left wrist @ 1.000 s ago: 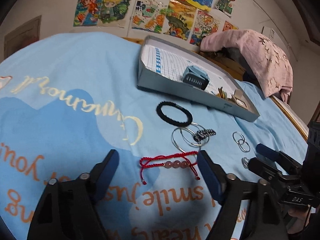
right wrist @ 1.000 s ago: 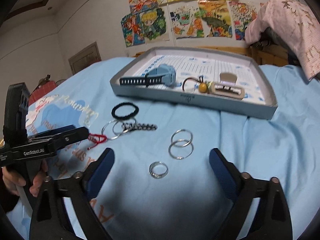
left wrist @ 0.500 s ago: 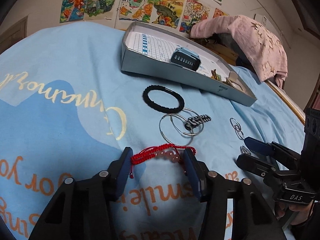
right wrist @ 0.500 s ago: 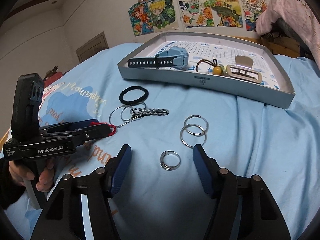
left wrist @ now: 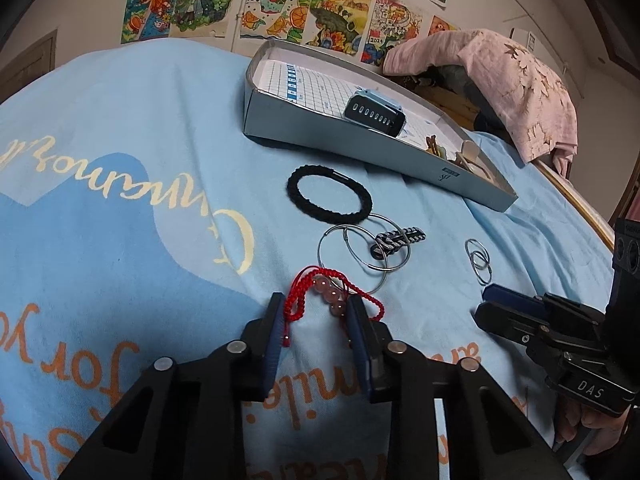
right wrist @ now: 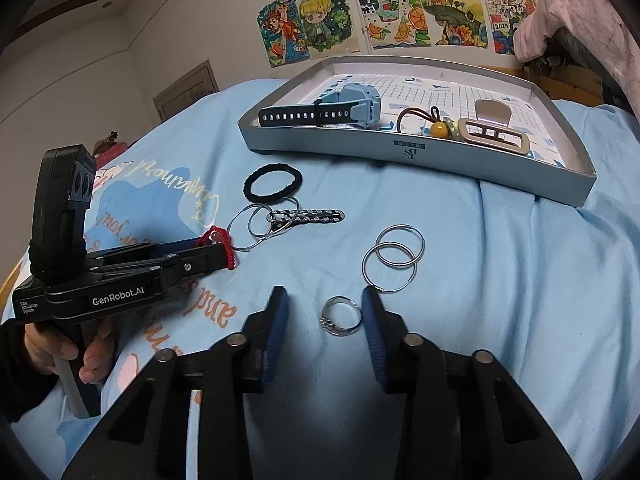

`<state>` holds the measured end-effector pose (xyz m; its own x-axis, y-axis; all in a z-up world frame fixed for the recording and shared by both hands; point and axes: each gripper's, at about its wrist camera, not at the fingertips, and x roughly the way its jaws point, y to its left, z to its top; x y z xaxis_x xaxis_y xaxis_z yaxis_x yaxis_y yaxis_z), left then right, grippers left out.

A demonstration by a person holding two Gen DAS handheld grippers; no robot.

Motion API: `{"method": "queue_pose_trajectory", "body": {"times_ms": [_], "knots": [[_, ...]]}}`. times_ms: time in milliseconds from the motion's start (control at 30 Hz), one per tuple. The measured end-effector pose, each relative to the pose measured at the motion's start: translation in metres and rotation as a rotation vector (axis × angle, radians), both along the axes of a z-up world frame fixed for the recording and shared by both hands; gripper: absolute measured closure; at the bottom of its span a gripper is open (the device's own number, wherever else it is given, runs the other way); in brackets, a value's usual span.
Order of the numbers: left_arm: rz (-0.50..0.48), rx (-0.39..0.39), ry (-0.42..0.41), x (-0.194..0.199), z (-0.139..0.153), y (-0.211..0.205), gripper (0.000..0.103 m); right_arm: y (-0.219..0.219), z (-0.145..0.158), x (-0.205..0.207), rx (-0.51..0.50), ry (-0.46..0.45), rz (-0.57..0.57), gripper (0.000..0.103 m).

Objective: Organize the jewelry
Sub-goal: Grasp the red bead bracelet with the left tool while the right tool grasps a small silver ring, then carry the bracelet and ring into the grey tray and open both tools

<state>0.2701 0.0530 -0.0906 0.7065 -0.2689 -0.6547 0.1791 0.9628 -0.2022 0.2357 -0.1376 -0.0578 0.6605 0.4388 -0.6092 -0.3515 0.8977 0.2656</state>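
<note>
Red bracelet [left wrist: 328, 296] bunched, half hidden

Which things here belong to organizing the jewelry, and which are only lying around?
Job: red bracelet between left gripper; silver ring between right gripper; hoop earrings; grey tray.
Lying about: pink cloth; wall drawings.

A home bedroom, probably a child's: a light-blue printed bedsheet [left wrist: 120, 160] fills the frame, bright cartoon drawings [right wrist: 384, 12] taped to the wall along the top
</note>
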Motion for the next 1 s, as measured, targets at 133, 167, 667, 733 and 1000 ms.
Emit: {"method": "queue_pose_trajectory", "body": {"times_ms": [133, 167, 667, 733, 1000], "knots": [[0.006, -0.009, -0.001, 0.001, -0.001, 0.002, 0.086, 0.003, -0.001, -0.001, -0.001, -0.002, 0.012, 0.084], [0.007, -0.011, -0.001, 0.000, -0.001, 0.002, 0.089, 0.003, -0.001, -0.002, -0.002, -0.002, 0.013, 0.085], [-0.048, 0.010, -0.132, -0.025, 0.037, -0.009, 0.099, 0.007, 0.011, -0.016, 0.014, -0.078, 0.071, 0.086], [-0.061, 0.030, -0.148, -0.028, 0.045, -0.015, 0.099, 0.003, 0.018, -0.019, 0.031, -0.098, 0.066, 0.086], [-0.086, 0.028, -0.193, -0.032, 0.077, -0.037, 0.099, -0.028, 0.038, -0.017, 0.109, -0.150, -0.004, 0.086]]}}
